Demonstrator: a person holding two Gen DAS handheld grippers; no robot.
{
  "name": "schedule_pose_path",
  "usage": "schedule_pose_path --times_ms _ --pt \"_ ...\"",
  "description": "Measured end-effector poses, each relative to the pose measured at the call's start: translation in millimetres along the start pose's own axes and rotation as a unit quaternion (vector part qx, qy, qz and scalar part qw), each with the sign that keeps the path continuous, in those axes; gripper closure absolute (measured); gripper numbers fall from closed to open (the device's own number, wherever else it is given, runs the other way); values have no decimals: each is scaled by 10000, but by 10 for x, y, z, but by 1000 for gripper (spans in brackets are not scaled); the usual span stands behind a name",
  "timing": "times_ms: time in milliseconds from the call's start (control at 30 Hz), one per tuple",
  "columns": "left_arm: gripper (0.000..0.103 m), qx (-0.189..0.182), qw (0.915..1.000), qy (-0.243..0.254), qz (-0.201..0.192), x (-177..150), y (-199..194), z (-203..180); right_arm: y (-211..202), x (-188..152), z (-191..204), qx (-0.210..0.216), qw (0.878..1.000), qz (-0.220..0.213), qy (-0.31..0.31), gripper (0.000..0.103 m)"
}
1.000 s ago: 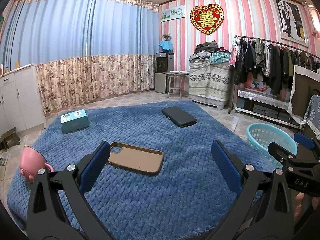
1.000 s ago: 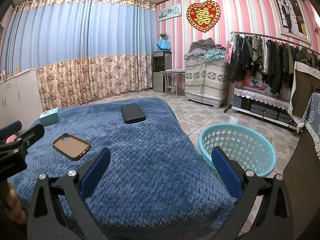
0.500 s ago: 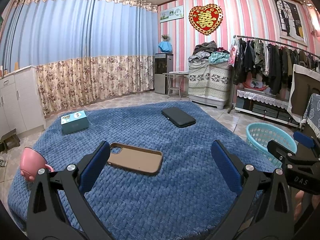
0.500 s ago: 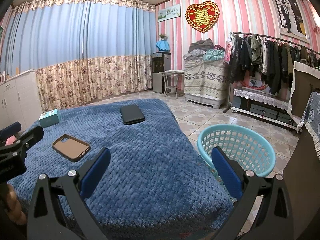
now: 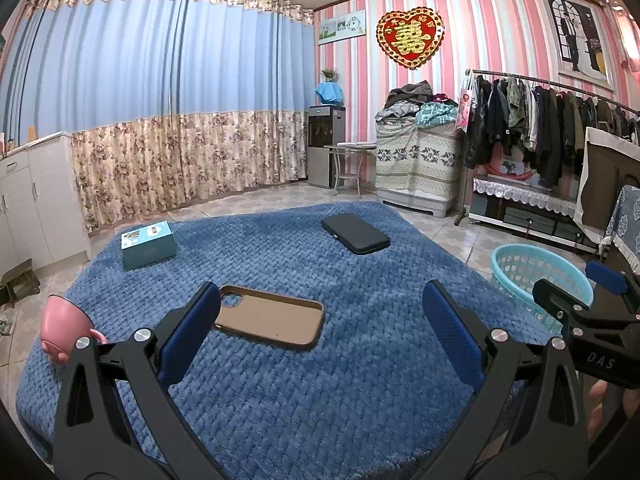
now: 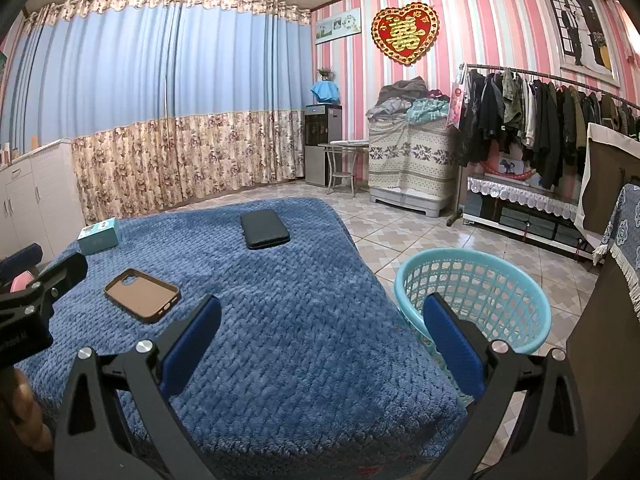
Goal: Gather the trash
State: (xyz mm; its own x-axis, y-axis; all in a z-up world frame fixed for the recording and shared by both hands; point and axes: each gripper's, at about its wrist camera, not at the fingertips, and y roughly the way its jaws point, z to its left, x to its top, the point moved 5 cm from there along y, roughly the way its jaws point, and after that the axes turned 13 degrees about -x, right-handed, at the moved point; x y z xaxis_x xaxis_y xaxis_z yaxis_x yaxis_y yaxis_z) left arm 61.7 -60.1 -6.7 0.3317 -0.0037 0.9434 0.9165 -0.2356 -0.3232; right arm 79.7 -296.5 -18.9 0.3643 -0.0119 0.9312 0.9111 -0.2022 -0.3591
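Observation:
A brown phone case point(image 5: 269, 317) point(image 6: 141, 295) lies on the blue blanket point(image 5: 360, 380) point(image 6: 300, 320), just ahead of my left gripper point(image 5: 320, 340), which is open and holds nothing. Farther back lie a black case point(image 5: 355, 233) point(image 6: 264, 229) and a teal box point(image 5: 148, 245) point(image 6: 98, 235). A pink cup point(image 5: 66, 326) sits at the blanket's left edge. My right gripper point(image 6: 320, 340) is open and holds nothing, over the blanket's right edge, with a teal basket point(image 6: 474, 296) point(image 5: 536, 276) on the floor to its right.
White cabinets point(image 5: 32, 200) stand at the left, and a floral curtain point(image 5: 180, 160) hangs behind. A clothes rack point(image 6: 540, 120), a covered pile point(image 6: 412, 160) and a water dispenser point(image 6: 322, 144) line the far wall. Tiled floor point(image 6: 400, 232) lies right of the blanket.
Both views have shifted slightly; the scene sits a little lower and farther in the left view. Both grippers stay open, and no object has moved.

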Motion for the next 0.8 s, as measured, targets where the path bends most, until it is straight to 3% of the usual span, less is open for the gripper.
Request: schedule_pose_path --times_ms 800 --pt "5 2 10000 16 -13 15 -6 9 -1 -4 0 -2 10000 -2 6 4"
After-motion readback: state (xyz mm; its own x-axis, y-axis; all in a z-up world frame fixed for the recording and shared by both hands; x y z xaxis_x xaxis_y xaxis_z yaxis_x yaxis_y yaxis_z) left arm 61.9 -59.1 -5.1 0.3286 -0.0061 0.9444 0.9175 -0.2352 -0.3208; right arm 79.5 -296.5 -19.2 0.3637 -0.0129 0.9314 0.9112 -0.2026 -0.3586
